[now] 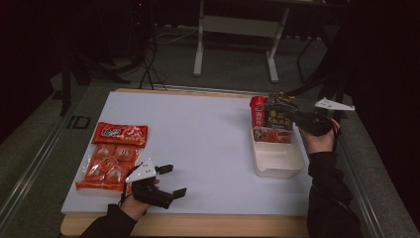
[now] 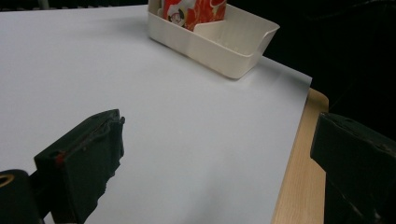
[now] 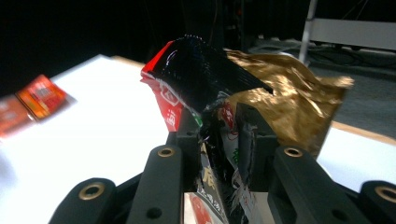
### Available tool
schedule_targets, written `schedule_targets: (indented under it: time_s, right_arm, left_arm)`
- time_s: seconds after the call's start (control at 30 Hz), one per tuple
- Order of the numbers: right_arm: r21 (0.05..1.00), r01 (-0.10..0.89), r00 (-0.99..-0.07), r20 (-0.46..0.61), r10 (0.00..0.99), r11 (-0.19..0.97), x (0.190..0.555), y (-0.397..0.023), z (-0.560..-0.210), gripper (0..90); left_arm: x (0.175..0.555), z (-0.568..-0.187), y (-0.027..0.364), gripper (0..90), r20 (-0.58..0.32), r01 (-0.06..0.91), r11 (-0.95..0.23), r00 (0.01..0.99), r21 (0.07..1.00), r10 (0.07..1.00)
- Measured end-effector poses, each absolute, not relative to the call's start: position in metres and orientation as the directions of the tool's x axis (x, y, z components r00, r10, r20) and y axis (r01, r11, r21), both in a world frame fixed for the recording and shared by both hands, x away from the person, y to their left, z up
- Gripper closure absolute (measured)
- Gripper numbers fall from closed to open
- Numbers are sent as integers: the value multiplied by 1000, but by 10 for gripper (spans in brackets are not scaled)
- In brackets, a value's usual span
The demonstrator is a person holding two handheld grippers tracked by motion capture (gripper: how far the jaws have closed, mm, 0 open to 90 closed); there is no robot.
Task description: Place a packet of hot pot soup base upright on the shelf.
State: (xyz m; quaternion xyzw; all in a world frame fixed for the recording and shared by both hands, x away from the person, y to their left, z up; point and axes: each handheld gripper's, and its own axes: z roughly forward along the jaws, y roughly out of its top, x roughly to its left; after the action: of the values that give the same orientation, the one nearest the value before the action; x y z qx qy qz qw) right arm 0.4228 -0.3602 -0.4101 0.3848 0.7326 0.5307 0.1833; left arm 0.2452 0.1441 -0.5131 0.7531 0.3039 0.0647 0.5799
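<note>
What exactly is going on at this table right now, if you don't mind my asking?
A person is working with a handheld gripper in each hand. The right gripper is shut on a black and gold snack packet, held over the far end of a white bin that already holds red packets. The left gripper rests open near the table's front edge, holding nothing. Two orange-red packs lie on the left of the white mat.

Left tool [image 1: 171,180] low at near edge, jaws spread wide, gripping nothing. Right tool [image 1: 293,115] raised at far right, jaws pinched tight on a snack packet [image 3: 205,93].
</note>
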Motion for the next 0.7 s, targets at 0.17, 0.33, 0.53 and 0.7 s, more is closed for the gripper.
schedule_targets:
  time_s: [0.17,0.33,0.53,0.7]
  right_arm:
    - [917,389,-602,184,777,84,418,-379,-420,704]
    - [907,413,-582,192,791,85,411,-383,-418,586]
    - [929,364,-562,159,812,70,395,-382,-395,413]
    - [951,299,-567,112,816,77,378,-375,-372,305]
  left_arm:
    - [246,-513,144,29,-255,383,-142,806,913,535]
    - [245,-513,143,30,-217,350,-157,815,923,537]
    - [245,-512,141,30,-244,367,-145,817,919,522]
    - [243,-510,140,30,-244,372,-161,823,914,514]
